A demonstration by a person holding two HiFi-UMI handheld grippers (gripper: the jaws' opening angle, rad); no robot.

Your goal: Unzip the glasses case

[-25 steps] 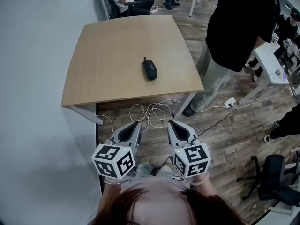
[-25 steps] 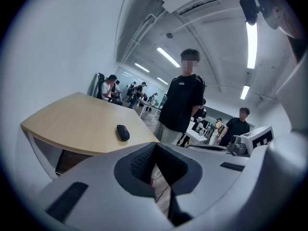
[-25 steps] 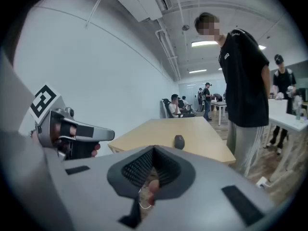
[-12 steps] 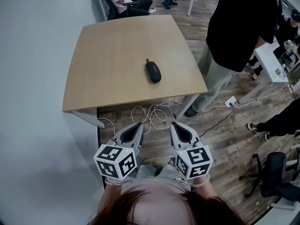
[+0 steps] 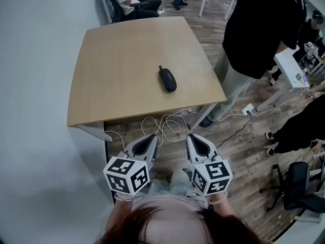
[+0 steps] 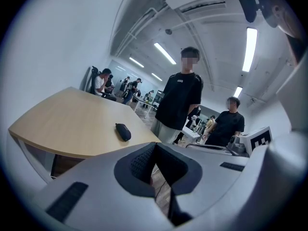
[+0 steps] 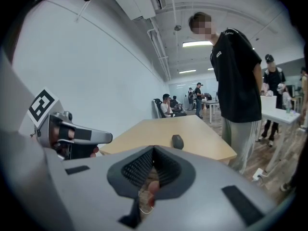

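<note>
A dark oval glasses case [image 5: 167, 79] lies zipped on the light wooden table [image 5: 117, 85], right of its middle; it also shows as the case [image 6: 123, 132] and the case [image 7: 177, 141] in the two gripper views. My left gripper [image 5: 151, 137] and right gripper [image 5: 192, 138] hover side by side over the floor, short of the table's near edge and well apart from the case. Both point toward the table. The left gripper's [image 6: 155, 150] jaws meet, and the right gripper's [image 7: 153, 154] jaws also stand together. Neither holds anything.
A person in a black shirt [image 5: 259, 29] stands at the table's right edge. White cables [image 5: 162, 123] and a power strip [image 5: 249, 110] lie on the wooden floor below the table's near edge. A white wall runs along the left. An office chair [image 5: 297, 187] stands at the lower right.
Both grippers have slid a little lower in the head view and stay shut. The case lies where it was. A person at the right edge has walked further in.
</note>
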